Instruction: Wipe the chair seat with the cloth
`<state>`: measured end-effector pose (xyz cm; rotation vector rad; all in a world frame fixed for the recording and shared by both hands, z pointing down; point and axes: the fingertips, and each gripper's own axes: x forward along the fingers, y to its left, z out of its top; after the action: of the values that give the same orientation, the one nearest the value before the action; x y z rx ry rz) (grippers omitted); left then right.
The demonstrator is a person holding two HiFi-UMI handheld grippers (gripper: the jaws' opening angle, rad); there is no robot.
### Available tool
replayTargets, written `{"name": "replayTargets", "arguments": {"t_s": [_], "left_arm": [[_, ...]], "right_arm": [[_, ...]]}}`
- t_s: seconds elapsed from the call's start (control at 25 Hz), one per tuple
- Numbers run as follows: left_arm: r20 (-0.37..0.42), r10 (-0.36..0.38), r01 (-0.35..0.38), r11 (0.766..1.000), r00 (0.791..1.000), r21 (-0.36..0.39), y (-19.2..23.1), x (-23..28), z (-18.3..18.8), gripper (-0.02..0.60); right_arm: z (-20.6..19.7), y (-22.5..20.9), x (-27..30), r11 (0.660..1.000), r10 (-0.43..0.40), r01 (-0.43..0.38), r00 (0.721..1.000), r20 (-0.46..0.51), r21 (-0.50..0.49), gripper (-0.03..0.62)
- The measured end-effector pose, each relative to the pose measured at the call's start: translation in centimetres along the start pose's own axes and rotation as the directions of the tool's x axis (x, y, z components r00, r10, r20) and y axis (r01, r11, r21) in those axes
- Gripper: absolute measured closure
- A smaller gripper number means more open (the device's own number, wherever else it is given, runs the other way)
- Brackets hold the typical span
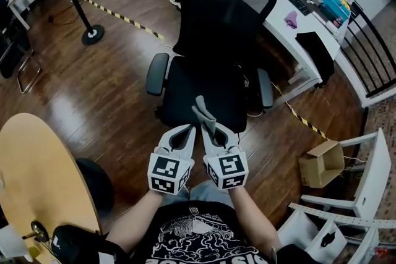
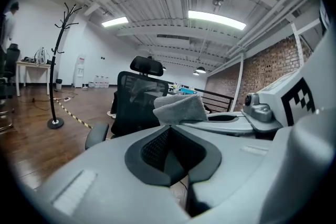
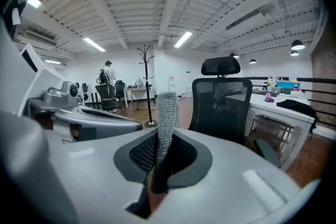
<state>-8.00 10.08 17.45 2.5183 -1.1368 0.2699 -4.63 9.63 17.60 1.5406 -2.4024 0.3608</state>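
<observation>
Jaws of the right gripper (image 3: 164,139) pinch a grey cloth (image 3: 167,110), which stands up between them. Those of the left gripper (image 2: 169,131) are pressed together on nothing. Both hang side by side near the front edge of the black chair seat (image 1: 198,93), and the cloth seems clear of it. Wiping looks about to begin: the next move calls for lowering the cloth flat onto the seat and sweeping toward the backrest (image 1: 219,15).

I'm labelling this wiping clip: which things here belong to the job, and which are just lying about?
Job: cloth, chair seat, right tool gripping the cloth.
Lying about: cardboard box, coat stand, purple item on the desk.
</observation>
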Motion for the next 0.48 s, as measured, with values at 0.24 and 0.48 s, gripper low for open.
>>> {"name": "replayTargets", "arguments": {"t_s": [0.24, 0.48], "left_arm": [[0.007, 0.037, -0.037, 0.999, 0.999, -0.015, 4.1, 1.2, -0.7, 0.577], [0.011, 0.085, -0.084, 0.995, 0.996, -0.054, 7.8, 5.5, -1.0, 0.577]], "right_arm": [[0.1, 0.6, 5.4, 0.998, 0.04, -0.041, 0.999, -0.009, -0.037, 0.583], [-0.6, -1.7, 11.4, 0.993, 0.088, -0.09, 0.996, -0.028, -0.082, 0.582]]}}
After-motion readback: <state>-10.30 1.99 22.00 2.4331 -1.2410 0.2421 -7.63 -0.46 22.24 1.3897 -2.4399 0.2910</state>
